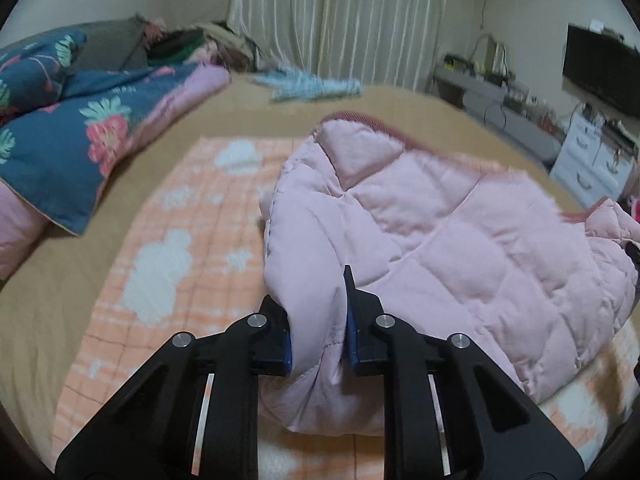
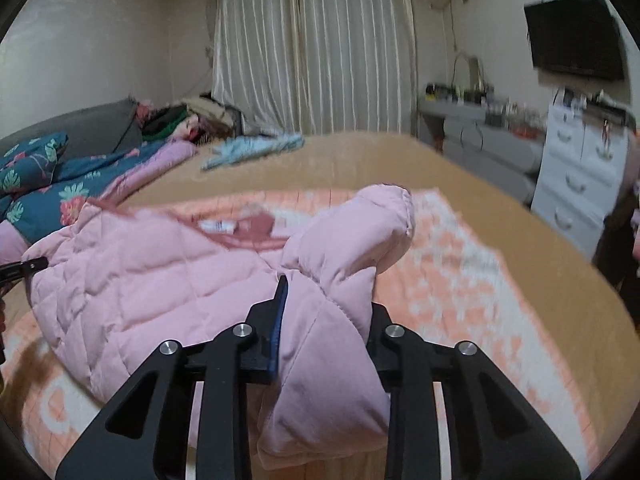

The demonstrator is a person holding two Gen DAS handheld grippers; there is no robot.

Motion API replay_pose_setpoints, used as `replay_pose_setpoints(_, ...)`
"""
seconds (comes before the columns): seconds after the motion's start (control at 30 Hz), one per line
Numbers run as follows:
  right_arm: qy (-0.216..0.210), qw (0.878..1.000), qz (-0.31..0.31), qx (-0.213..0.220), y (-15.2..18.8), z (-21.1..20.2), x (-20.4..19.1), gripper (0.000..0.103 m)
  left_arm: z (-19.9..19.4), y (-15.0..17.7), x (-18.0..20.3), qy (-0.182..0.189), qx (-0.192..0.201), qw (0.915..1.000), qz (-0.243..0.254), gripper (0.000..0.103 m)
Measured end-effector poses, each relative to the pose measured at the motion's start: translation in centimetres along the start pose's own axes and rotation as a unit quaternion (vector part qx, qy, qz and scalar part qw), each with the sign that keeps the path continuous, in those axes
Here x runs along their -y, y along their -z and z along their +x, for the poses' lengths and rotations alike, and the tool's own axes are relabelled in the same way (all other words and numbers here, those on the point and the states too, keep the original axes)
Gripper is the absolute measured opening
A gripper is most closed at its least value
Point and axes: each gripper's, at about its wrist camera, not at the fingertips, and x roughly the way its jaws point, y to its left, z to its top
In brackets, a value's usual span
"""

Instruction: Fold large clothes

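Grippers, left gripper (image 1: 318,320) and right gripper (image 2: 326,320), each clamped on opposite edges of pink quilted puffer jacket (image 1: 440,232), ready to fold it over on orange-checked blanket (image 1: 168,240).

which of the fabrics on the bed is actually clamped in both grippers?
The pink quilted jacket: left gripper and right gripper each pinch a fold of it. The orange checked blanket beneath and the blue floral quilt lie untouched.

You are looking at a pale pink quilted jacket (image 1: 440,240) with dusty rose trim, lying on an orange-and-white checked blanket (image 1: 168,240) with white cloud shapes; beside it, a teal floral quilt (image 1: 60,140) is showing pink flowers.
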Motion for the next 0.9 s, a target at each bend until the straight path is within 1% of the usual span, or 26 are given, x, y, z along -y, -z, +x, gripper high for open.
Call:
replay_pose_setpoints(0.1, 0.004, 1.0, -0.009, 0.028, -2.3, 0.4, -0.3, 0.024, -0.6, -1.3, -0.1, 0.002, 0.021, 0.9997, -0.008, 0.011)
replay_pose_setpoints(0.23, 0.011, 0.999, -0.026, 0.045, -5.4, 2.3, -1.1, 0.023, -0.3, -2.8, -0.1, -0.005, 0.036, 0.9992, -0.016, 0.011)
replay_pose_setpoints(0.33, 0.015, 0.998, -0.032, 0.055, -7.1, 3.5, -1.5, 0.023, 0.0, -3.4, -0.4, -0.01, 0.043, 0.9987, -0.024, 0.011)
replay_pose_setpoints(0.43, 0.024, 0.998, -0.035, 0.054, -8.5, 5.6, -1.7, 0.023, 0.9, -4.1, -0.8, -0.017, 0.046, 0.9982, -0.033, 0.011)
replay_pose_setpoints(0.53, 0.034, 0.998, -0.03, 0.038, -9.1, 8.2, -1.5, 0.023, 2.5, -4.5, -1.1, -0.026, 0.039, 0.9981, -0.039, 0.011)
replay_pose_setpoints(0.67, 0.049, 0.999, -0.017, 0.002, -8.8, 12.2, -1.0, 0.023, 4.7, -4.4, -1.3, -0.041, 0.023, 0.9981, -0.039, 0.011)
replay_pose_setpoints(0.77, 0.055, 0.998, -0.005, -0.022, -7.9, 14.5, -0.5, 0.023, 6.4, -4.4, -1.4, -0.049, 0.008, 0.9978, -0.044, 0.011)
replay_pose_setpoints(0.9, 0.068, 0.996, -0.003, -0.065, -6.4, 17.6, -0.3, 0.023, 8.3, -4.1, -1.6, -0.057, -0.012, 0.9972, -0.048, 0.011)
